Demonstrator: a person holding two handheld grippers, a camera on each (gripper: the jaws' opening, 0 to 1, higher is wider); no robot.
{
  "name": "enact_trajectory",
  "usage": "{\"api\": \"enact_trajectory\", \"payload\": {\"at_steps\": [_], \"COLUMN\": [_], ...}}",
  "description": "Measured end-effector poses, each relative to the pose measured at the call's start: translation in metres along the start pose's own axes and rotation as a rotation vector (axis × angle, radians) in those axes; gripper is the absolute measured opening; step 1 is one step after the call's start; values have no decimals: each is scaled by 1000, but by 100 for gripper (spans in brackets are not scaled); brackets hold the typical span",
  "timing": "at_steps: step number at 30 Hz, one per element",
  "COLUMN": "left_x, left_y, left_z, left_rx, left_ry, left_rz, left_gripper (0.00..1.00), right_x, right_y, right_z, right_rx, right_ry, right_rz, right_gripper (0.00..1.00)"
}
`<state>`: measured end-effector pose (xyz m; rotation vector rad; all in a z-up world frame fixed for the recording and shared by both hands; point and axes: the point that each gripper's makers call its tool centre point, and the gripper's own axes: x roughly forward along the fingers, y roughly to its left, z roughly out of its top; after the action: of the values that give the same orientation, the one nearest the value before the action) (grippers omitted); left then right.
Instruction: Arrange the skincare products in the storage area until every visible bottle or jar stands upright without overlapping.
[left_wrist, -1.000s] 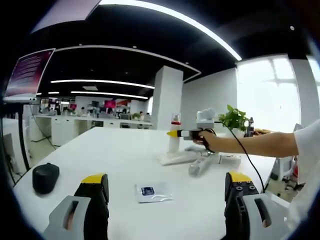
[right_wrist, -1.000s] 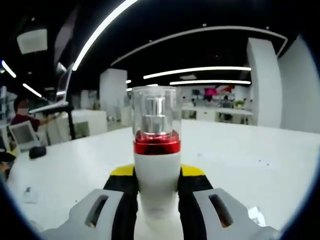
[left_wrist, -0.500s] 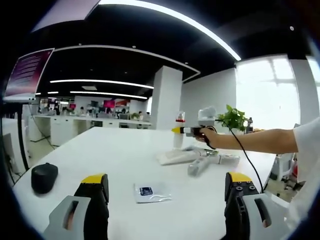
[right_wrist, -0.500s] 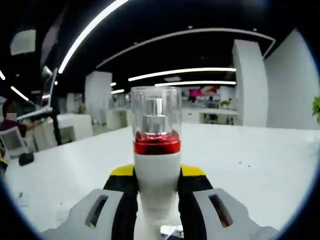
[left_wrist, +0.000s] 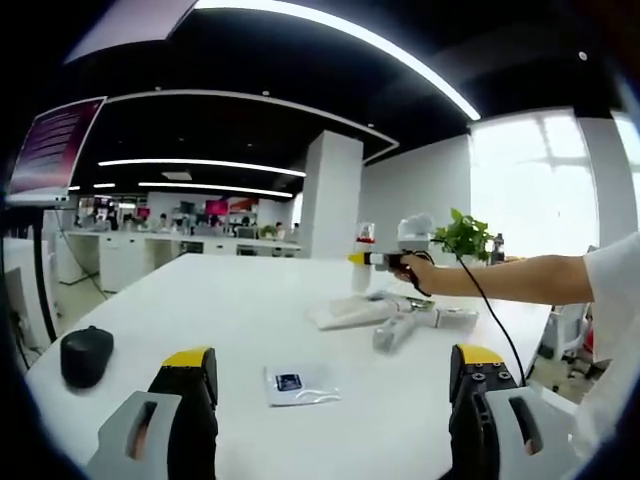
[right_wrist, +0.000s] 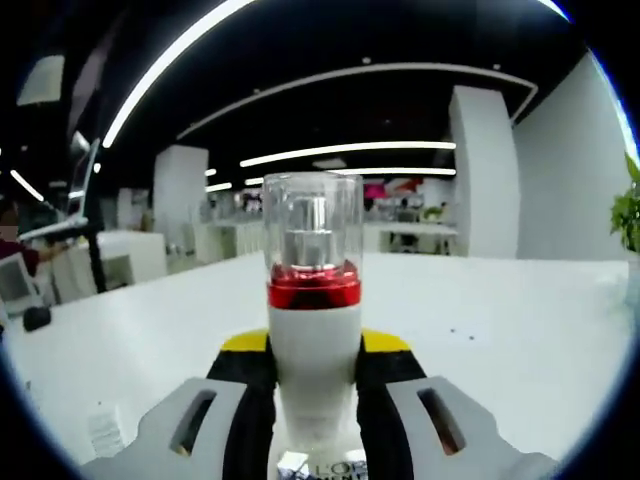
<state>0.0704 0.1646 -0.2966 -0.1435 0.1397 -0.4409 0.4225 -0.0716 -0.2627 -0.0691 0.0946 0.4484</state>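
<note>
Left tool (left_wrist: 335, 400): jaws spread wide, nothing between them, yellow tips low over the white surface (left_wrist: 250, 320).

Just beyond the left tool, a small clear sachet (left_wrist: 295, 384) with a dark square label lies flat on the surface. Off to the sachet's left, nearer the surface's edge, sits a black mouse (left_wrist: 86, 356).

Well beyond the sachet, a flat white tray-like piece (left_wrist: 350, 312) and a pale tube (left_wrist: 398, 330) lying on its side beside it; further items there too small to tell.

Above that tray: right tool (left_wrist: 366, 259), held out by a person's hand (left_wrist: 415, 277), pinches the bottle (left_wrist: 362, 262) upright. Whether the bottle's base touches the surface cannot be told.

Right gripper view, close up: right tool (right_wrist: 314, 365) jaws pressed against the bottle (right_wrist: 314, 330) from both sides. Bottle body white, red metallic collar, clear cylindrical cap with a silver pump inside. Stands straight between the yellow tips. Printed label edge at its foot, partly cut off.

Beyond the bottle: green plant (left_wrist: 466, 238), office pillars, ceiling light strips.
</note>
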Motion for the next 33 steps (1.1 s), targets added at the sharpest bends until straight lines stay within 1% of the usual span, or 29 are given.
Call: {"api": "enact_trajectory", "payload": {"at_steps": [1, 2, 3, 5, 7, 11, 13, 15, 18, 25, 33], "left_x": [0, 0, 0, 0, 0, 0, 1, 2, 3, 3, 3], "left_y": [0, 1, 1, 1, 1, -1, -3, -4, -6, -10, -9], "left_z": [0, -1, -1, 0, 0, 0, 0, 0, -2, -1, -1], "left_rx": [0, -1, -1, -3, -3, -1, -2, -1, -3, 1, -2], "left_ry": [1, 2, 2, -1, 0, -1, -2, 0, 5, 4, 2], "left_rz": [0, 2, 2, 2, 2, -4, -9, -11, -16, -24, -21], "left_gripper": [99, 99, 99, 99, 99, 99, 99, 99, 99, 99, 99], "right_x": [0, 0, -1, -2, -2, -7, -10, -12, -17, -23, -26], "right_y": [-2, -11, -14, -24, -29, -50, -60, -63, -76, -91, -102], "right_z": [0, 1, 2, 4, 5, 10, 11, 10, 6, 0, -9], "right_rx": [-1, -13, -16, -10, -8, 10, 10, 8, 7, 8, 12], "right_ry": [0, 1, -2, -4, -2, -18, -21, -20, -13, -2, 15], "right_rz": [-2, -21, -26, -49, -56, -118, -145, -156, -192, -236, -268], "right_gripper": [27, 27, 27, 27, 27, 27, 27, 27, 27, 27, 27]}}
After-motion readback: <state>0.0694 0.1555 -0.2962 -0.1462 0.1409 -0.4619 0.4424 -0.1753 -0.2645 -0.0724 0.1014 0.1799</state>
